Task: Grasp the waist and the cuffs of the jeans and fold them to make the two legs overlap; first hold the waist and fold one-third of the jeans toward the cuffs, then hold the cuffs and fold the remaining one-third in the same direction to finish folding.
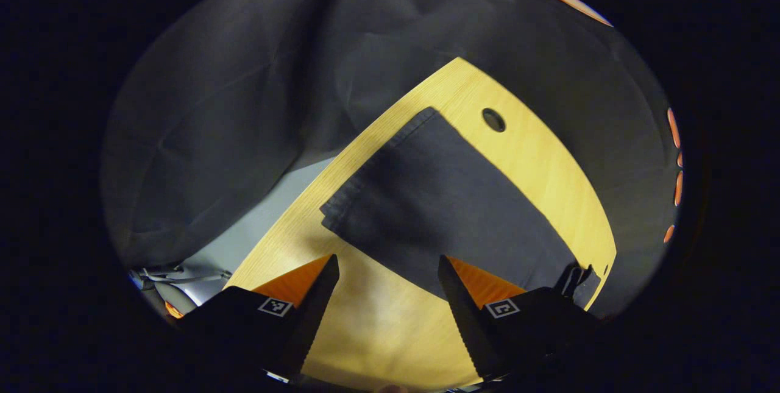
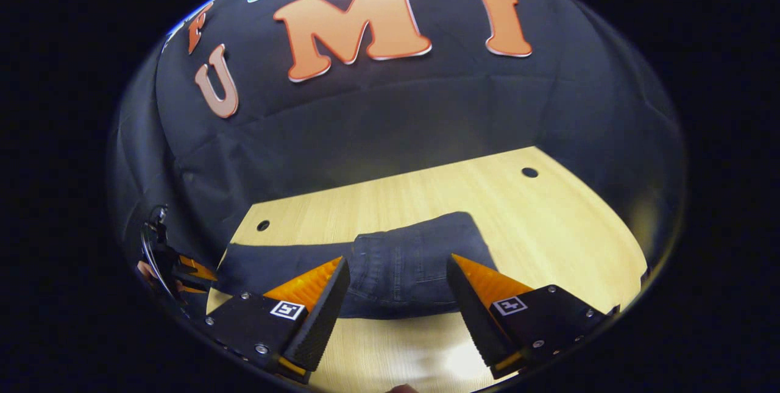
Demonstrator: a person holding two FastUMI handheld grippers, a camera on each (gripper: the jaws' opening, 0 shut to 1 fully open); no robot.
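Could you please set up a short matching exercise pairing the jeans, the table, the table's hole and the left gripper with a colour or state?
Column one:
1. dark blue denim jeans
2. light wooden table
3. small round hole in the tabletop
4. left gripper

Column two:
A. open, holding nothing
B. lying flat on the table
C. pale yellow wood grain
D. uncovered, beside the jeans

Pairs: 1-B, 2-C, 3-D, 4-A

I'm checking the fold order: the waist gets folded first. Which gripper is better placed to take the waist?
Probably the right. In the right gripper view, the right gripper is open and faces the waist end of the jeans. The left gripper, also open, looks along the jeans' leg toward the cuffs on the table.
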